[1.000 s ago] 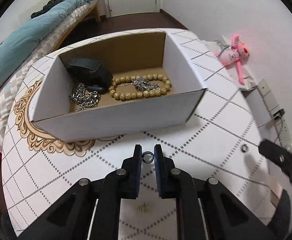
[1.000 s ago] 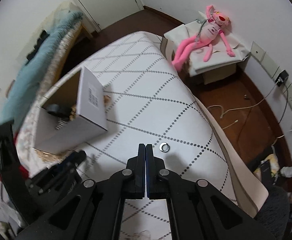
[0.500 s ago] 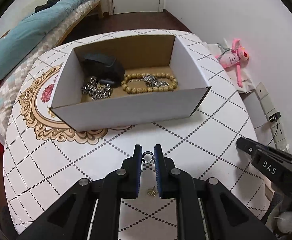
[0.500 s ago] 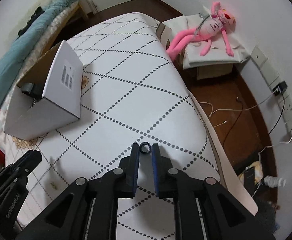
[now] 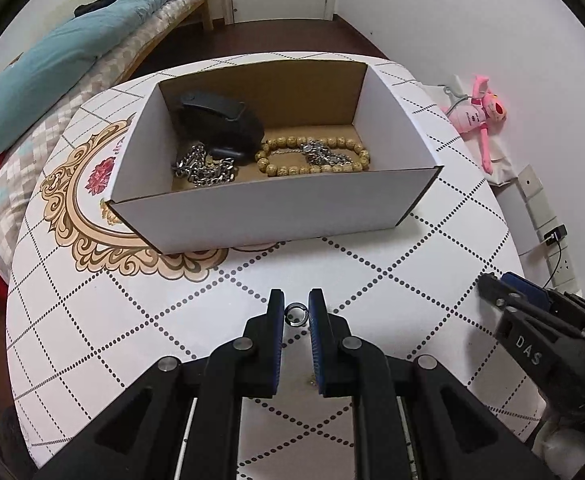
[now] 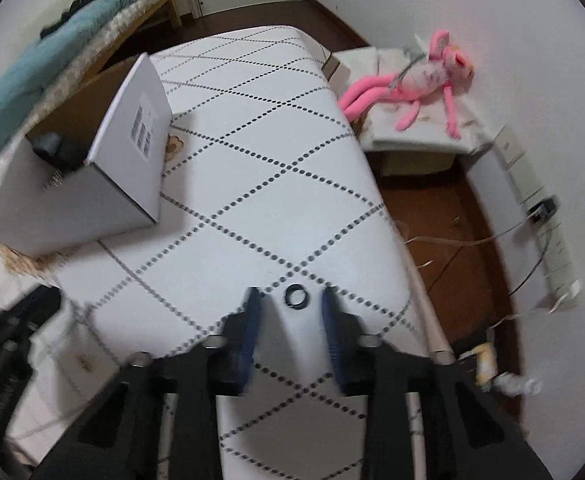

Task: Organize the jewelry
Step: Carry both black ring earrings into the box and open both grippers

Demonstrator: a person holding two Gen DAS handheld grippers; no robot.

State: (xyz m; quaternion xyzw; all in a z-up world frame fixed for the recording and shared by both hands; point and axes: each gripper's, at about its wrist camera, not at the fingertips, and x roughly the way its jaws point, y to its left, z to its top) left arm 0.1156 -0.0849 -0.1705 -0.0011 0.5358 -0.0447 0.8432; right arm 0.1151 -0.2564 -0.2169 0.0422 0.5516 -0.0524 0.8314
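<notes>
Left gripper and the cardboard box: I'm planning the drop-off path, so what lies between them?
In the left wrist view, only bare patterned tablecloth separates the left gripper, shut on a ring, from the box.

Two rings: one (image 5: 295,314), other (image 6: 297,297). One box (image 5: 276,208). One bead bracelet (image 5: 312,157). Two metal chains (image 5: 202,168) (image 5: 326,157). One black case (image 5: 218,124). One plush toy (image 6: 416,80). Two grippers (image 5: 295,310) (image 6: 290,312).

One ring (image 5: 295,315) sits upright, seemingly pinched; another ring (image 6: 296,296) — dark — lies flat on the table.
</notes>
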